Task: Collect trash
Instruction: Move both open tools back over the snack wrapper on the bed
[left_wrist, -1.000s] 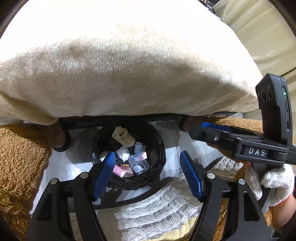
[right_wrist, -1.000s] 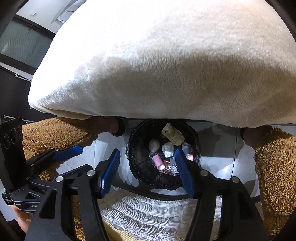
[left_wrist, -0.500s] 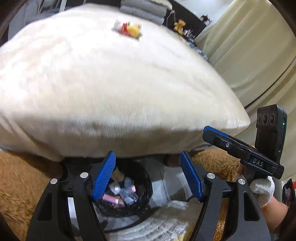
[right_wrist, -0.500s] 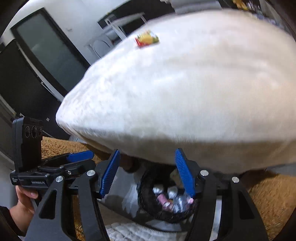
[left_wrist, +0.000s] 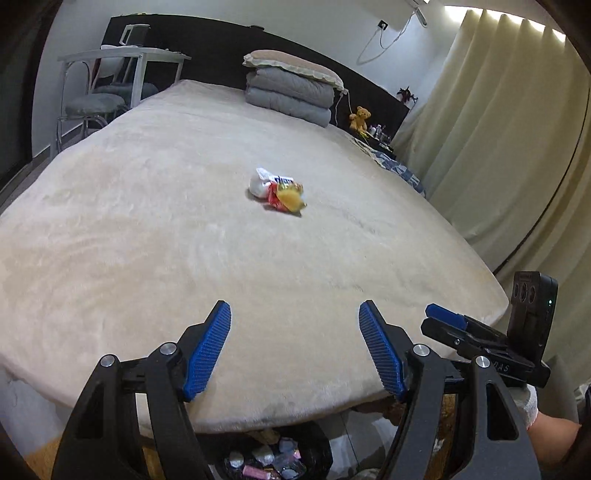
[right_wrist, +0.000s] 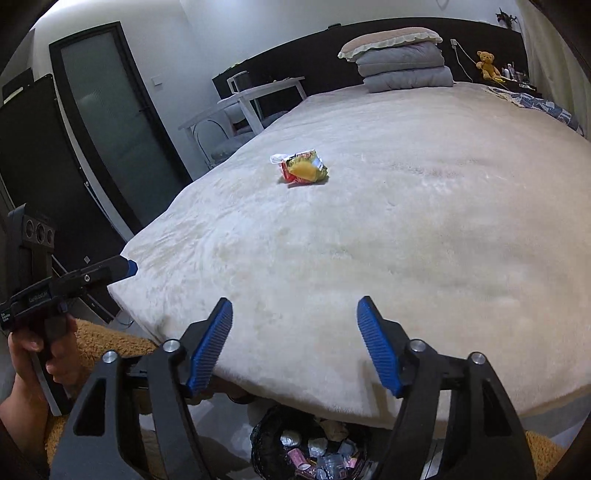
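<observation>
Left wrist view: several wrappers are seen already in the black bin (left_wrist: 275, 459) under the bed (left_wrist: 155, 236) edge; one crumpled snack wrapper (left_wrist: 279, 194) is left mid-bed, well apart. The left tool (left_wrist: 294, 349) is spread wide, nothing held.

Right wrist view: the right tool (right_wrist: 294, 345) is likewise parted and empty, wrapper untouched.

The left gripper (left_wrist: 294, 345) and right gripper (right_wrist: 294, 343) are held level, side by side — both with blue fingers spread wide, nothing between them — each gripped by a hand.
</observation>
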